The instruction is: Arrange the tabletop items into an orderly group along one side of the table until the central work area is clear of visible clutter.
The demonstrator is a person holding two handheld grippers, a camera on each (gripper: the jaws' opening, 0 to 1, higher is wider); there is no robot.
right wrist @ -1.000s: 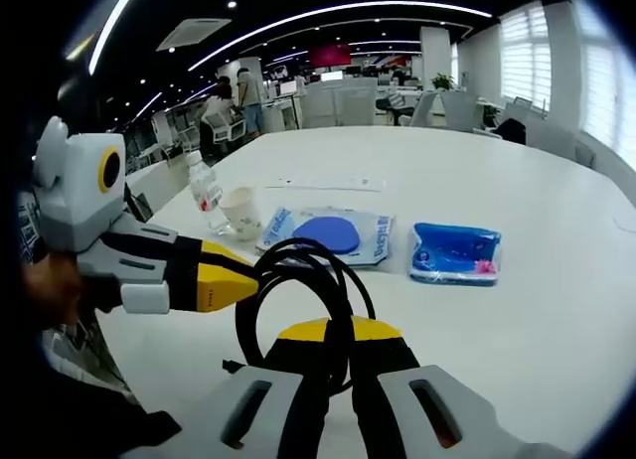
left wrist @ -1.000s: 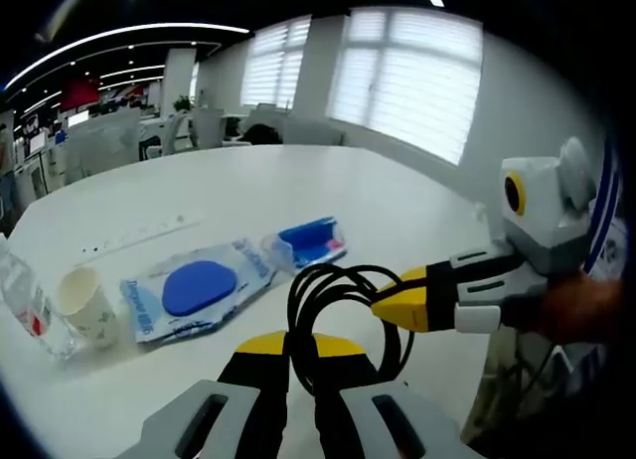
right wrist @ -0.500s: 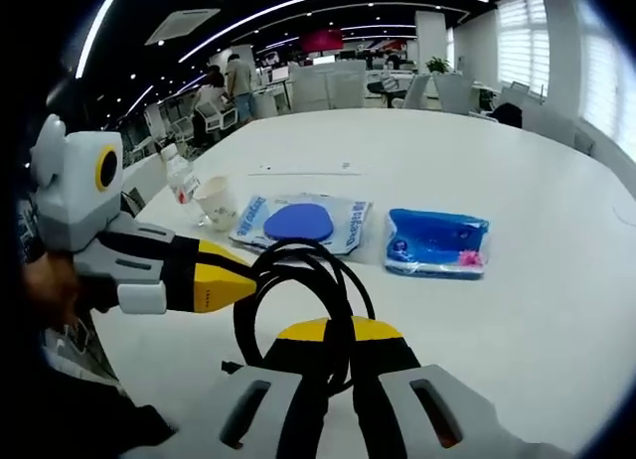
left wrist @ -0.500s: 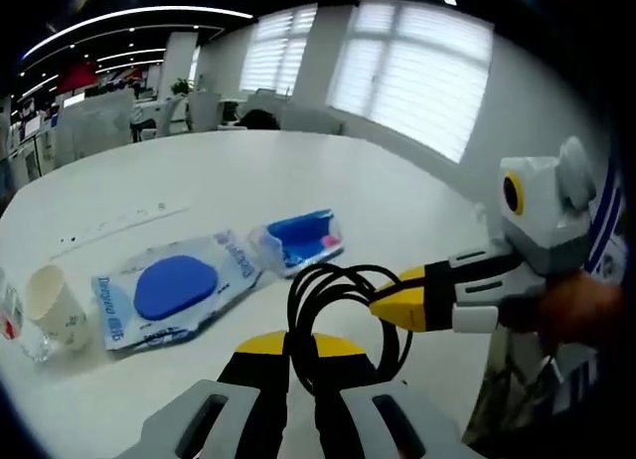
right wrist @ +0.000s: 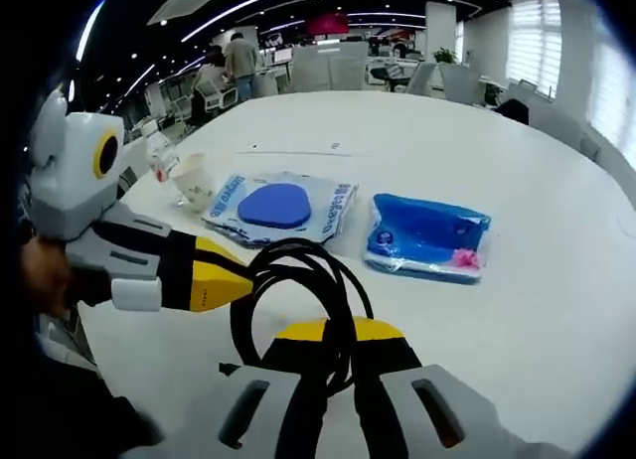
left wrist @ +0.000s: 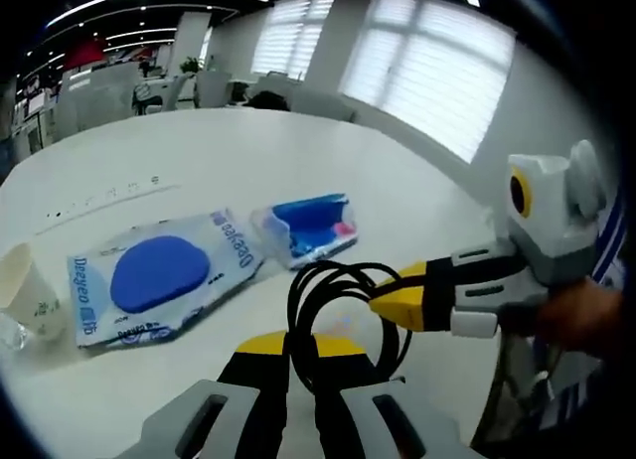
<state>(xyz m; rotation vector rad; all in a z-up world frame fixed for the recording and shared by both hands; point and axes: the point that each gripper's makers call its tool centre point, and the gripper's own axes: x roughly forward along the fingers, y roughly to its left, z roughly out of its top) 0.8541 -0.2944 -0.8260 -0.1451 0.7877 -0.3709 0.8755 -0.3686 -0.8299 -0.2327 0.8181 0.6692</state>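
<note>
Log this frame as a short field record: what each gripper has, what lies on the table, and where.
held item: coiled black cable, gripped by both
left gripper: shut on the coil
right gripper: shut on the coil
table: white, round-edged
wipes pack: flat, blue oval lid, lying beside the blue pouch
blue pouch: flat
paper cup: upright, beyond the wipes pack
plastic bottle: next to the cup

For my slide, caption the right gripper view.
Both grippers' fingers pinch a coiled black cable above the white table.
</note>
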